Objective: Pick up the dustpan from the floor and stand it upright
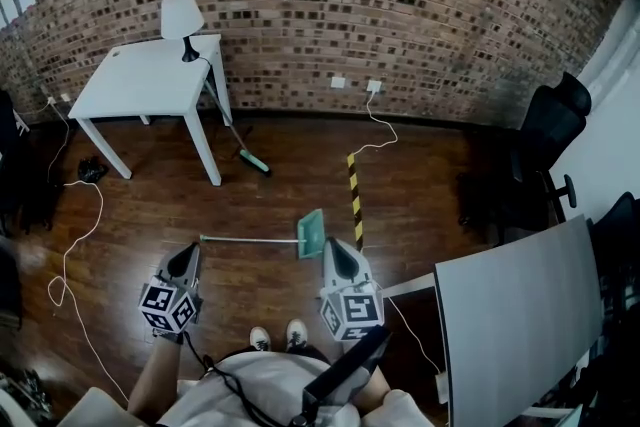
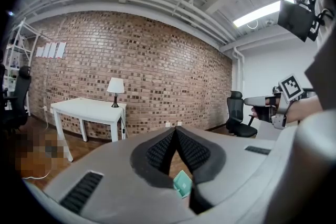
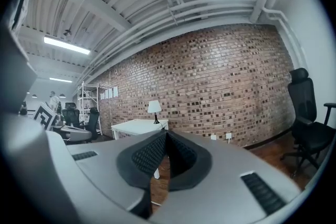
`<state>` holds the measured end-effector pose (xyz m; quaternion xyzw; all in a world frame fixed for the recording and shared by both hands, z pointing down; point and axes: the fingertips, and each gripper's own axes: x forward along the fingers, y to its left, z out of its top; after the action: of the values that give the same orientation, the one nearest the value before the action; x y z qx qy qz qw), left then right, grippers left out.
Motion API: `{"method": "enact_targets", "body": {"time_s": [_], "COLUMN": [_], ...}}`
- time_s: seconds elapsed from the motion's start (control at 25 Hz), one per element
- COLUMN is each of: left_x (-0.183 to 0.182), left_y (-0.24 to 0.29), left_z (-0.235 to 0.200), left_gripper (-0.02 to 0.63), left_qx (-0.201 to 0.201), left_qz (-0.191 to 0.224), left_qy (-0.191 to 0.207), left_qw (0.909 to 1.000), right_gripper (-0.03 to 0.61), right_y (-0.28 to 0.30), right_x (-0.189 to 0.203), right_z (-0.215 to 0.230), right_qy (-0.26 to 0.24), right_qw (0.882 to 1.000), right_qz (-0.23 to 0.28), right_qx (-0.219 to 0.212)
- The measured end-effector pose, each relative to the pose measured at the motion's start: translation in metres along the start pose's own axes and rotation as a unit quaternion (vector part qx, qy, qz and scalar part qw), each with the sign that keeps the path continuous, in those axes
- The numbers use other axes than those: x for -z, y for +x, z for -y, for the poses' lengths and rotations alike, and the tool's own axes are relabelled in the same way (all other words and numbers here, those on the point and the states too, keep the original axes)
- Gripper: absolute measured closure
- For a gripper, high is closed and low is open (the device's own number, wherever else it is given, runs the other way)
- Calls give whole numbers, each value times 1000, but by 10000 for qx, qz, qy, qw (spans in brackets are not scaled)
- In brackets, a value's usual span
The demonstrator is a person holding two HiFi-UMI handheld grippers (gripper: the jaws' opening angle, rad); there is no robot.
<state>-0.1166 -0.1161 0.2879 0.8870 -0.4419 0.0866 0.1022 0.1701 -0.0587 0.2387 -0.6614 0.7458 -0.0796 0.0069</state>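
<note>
Lying flat on the wooden floor point(image 1: 270, 205), the dustpan point(image 1: 311, 233) has its teal pan just ahead of the right tongs point(image 1: 337, 253). Its long handle point(image 1: 250, 240) reaches left toward the left tongs point(image 1: 185, 260). Both tongs are pinched together on nothing and held above the floor, apparently lining up. They would need to widen before taking the handle to raise it.

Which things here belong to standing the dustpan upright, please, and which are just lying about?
For the job: dustpan, lying flat; left gripper; right gripper.
Just lying about: broom; white table; lamp; office chair; striped tape.
</note>
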Motion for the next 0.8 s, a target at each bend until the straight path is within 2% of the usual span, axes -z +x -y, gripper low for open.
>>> {"method": "enact_targets", "body": {"time_s": [0.2,0.28,0.32,0.4,0.56,0.68,0.8], "left_x": [3,5,7,15,50,80,108], "left_y": [0,-3,-4,-6,-1,5,13], "left_z": [-27,-42,-51,-70,-105,-131,-171], "left_gripper": [620,620,591,589,580,548,523], "left_qx": [-151,-277,-331,-428,-615,-798,-1292], "left_qz": [8,21,18,-11,-193,-364,-329], "left_qy": [-110,-163,-191,-280,-550,-939,-1313], "left_qw": [9998,9995,9993,9987,9964,9917,9823], "right_gripper": [588,586,586,561,560,560,560], "right_y": [10,19,26,40,71,95,126], "right_x": [6,10,13,18,36,62,90], "right_z": [-14,-23,-28,-39,-52,-58,-67], "right_qy": [-90,-146,-209,-446,-1007,-1142,-1313], "right_qw": [9999,9997,9994,9979,9910,9858,9785], "right_qz": [-103,-196,-264,-405,-624,-874,-1122], "right_qx": [69,-23,-98,-254,-616,-870,-1127]}}
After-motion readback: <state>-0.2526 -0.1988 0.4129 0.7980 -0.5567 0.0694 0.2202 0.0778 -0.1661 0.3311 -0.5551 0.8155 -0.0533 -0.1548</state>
